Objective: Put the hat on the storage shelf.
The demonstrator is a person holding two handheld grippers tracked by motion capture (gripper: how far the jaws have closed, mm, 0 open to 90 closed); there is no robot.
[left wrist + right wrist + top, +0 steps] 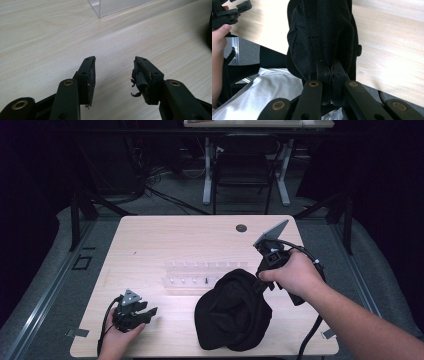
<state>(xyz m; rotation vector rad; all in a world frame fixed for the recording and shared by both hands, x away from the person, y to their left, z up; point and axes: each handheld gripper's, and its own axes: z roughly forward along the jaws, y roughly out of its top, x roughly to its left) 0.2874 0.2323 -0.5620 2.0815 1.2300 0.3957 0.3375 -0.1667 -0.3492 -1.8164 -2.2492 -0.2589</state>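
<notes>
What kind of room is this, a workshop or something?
Probably a lab or recording workspace rather than a home: a bare wooden table stands on grey flooring with dark surrounds, loose cables run across the floor behind, and a black chair sits at another desk.

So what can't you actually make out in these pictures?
- What the black cloth thing is: in the high view it sags in dark folds, and the right claw pinching it covers its edge.
- What the clear plastic rack holds: too small in the high view, and cut off by the top edge in the left claw view.
- The room beyond the table: too dark.
</notes>
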